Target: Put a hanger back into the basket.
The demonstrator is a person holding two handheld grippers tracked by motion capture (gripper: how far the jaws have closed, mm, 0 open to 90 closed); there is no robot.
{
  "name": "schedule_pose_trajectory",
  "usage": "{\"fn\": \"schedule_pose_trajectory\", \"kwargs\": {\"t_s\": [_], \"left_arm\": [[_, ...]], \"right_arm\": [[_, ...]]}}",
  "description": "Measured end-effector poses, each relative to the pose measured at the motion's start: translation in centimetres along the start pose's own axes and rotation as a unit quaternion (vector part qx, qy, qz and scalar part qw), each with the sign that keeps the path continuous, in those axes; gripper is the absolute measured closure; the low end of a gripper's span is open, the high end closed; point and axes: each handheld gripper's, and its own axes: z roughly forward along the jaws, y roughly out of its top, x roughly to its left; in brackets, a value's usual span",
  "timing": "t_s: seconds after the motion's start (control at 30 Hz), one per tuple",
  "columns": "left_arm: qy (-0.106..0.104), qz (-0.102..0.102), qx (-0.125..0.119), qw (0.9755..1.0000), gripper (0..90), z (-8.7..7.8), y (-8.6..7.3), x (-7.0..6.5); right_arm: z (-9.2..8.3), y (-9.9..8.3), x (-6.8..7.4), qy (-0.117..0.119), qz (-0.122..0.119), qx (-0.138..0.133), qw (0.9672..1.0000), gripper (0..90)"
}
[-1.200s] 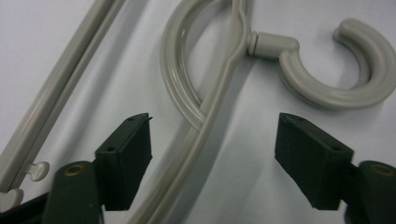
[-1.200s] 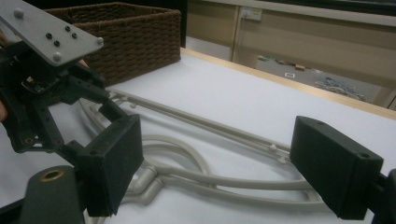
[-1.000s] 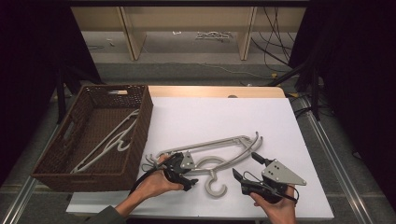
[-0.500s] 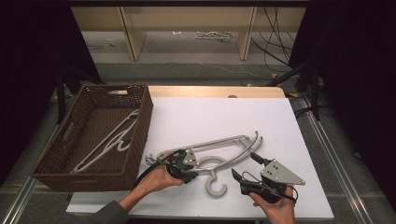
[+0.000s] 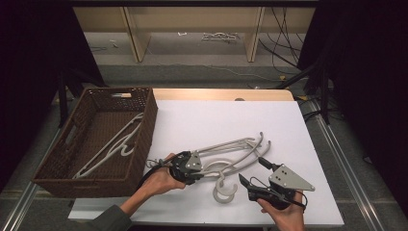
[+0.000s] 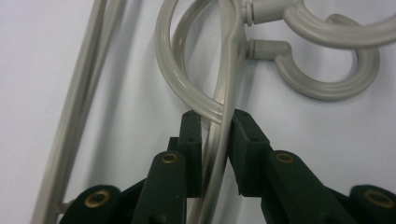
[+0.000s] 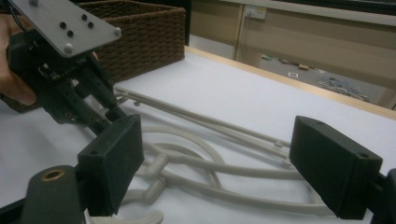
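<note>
Two beige plastic hangers [image 5: 235, 151] lie stacked on the white table top, their hooks [image 5: 223, 190] pointing toward the near edge. My left gripper [image 5: 199, 173] is at their left part, near the neck. In the left gripper view its jaws [image 6: 215, 121] are pressed on a thin curved hanger rod [image 6: 224, 70], with the two hooks [image 6: 327, 56] just beyond. My right gripper [image 5: 252, 170] rests low at the front right, open wide, aimed at the hangers [image 7: 196, 116] with nothing between its pads. The right gripper view also shows the left gripper [image 7: 109, 109] on the hanger.
A brown wicker basket [image 5: 149, 120] stands at the table's left and holds another beige hanger [image 5: 113, 144]. The wooden table edge [image 5: 221, 94] runs along the back. Shelving and cables lie on the floor beyond.
My left gripper has slid right along the hanger toward its neck and closed on the rod. The right gripper has stayed in place, open.
</note>
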Motion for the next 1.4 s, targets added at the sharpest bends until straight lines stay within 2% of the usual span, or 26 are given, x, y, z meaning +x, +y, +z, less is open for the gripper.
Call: {"fn": "schedule_pose_trajectory", "kwargs": {"t_s": [0.1,0.13,0.2,0.27,0.43,0.47,0.5,0.57,0.7,0.83,0.87,0.9,0.97,1.0,1.03,1.1,1.13,1.27,1.3,1.33,1.4], "left_arm": [[0.002,0.01,-0.003,0.9999,80.1,-0.7,0.2,0.4],[0.008,-0.01,-0.021,0.9997,81.0,-0.7,0.2,0.3],[0.01,-0.013,-0.025,0.9996,81.3,-1.2,0.3,0.7],[0.013,-0.027,-0.039,0.9988,81.3,-1.5,0.3,0.9],[0.02,-0.038,-0.055,0.9976,81.4,-2.5,0.6,1.3],[0.023,-0.034,-0.054,0.9977,81.4,-2.8,0.7,1.4],[0.023,-0.047,-0.063,0.9966,81.4,-3.0,0.7,1.4],[0.021,-0.057,-0.074,0.9954,81.4,-3.6,1.0,1.4],[0.019,-0.063,-0.094,0.9934,81.4,-5.0,1.6,1.3],[0.014,-0.071,-0.12,0.9902,81.4,-6.1,2.4,1.0],[0.014,-0.07,-0.12,0.9902,81.4,-6.4,2.5,1.1],[0.017,-0.076,-0.124,0.9893,81.4,-6.7,2.7,1.1],[0.015,-0.085,-0.136,0.9869,81.4,-7.3,2.9,1.4],[0.012,-0.083,-0.139,0.9867,81.4,-7.7,3.0,1.5],[0.012,-0.089,-0.143,0.9855,81.4,-8.0,3.2,1.6],[0.015,-0.088,-0.142,0.9858,81.4,-8.9,3.5,1.7],[0.018,-0.081,-0.142,0.9864,81.4,-9.3,3.7,1.8],[0.021,-0.083,-0.159,0.9835,81.4,-11.3,4.2,2.2],[0.024,-0.079,-0.161,0.9836,81.4,-11.9,4.2,2.5],[0.029,-0.079,-0.162,0.9833,81.4,-12.5,4.2,2.6],[0.036,-0.082,-0.165,0.9823,81.4,-13.5,4.1,3.1]], "right_arm": [[-0.2,0.0,0.1,0.002,0.014,-0.001,0.9999,18.7],[-0.2,0.1,0.0,0.0,0.014,-0.003,0.9999,18.7],[-0.4,0.1,-0.1,-0.006,0.012,-0.001,0.9999,18.8],[-0.4,0.1,-0.2,-0.006,0.014,-0.005,0.9999,18.8],[-0.5,0.1,-0.4,-0.01,0.005,-0.005,0.9999,18.8],[-0.5,0.1,-0.3,-0.006,0.013,0.0,0.9999,18.8],[-0.4,0.0,-0.2,-0.005,0.014,-0.006,0.9999,18.8],[-0.4,0.0,-0.2,-0.005,0.014,0.002,0.9999,18.8],[-0.4,0.0,-0.2,-0.008,0.013,-0.001,0.9999,18.8],[-0.4,0.0,-0.2,-0.01,0.014,0.0,0.9999,18.8],[-0.4,0.0,-0.2,-0.01,0.013,0.001,0.9999,18.8],[-0.4,0.0,-0.2,-0.007,0.013,0.007,0.9999,18.8],[-0.4,0.0,-0.2,-0.01,0.014,0.002,0.9999,18.8],[-0.4,0.0,-0.1,-0.009,0.014,0.0,0.9999,18.8],[-0.4,0.0,-0.1,-0.01,0.013,0.0,0.9999,18.8],[-0.5,0.0,-0.2,-0.006,0.013,0.01,0.9998,18.7],[-0.5,0.0,-0.2,-0.006,0.013,0.009,0.9998,18.7],[-0.2,-0.1,-0.1,-0.003,0.017,-0.003,0.9999,18.8],[-0.2,-0.1,-0.1,-0.004,0.015,-0.004,0.9999,18.8],[-0.2,-0.1,-0.1,-0.008,0.009,-0.002,0.9999,18.7],[-0.4,-0.1,-0.1,-0.006,0.012,0.01,0.9999,18.7]]}}
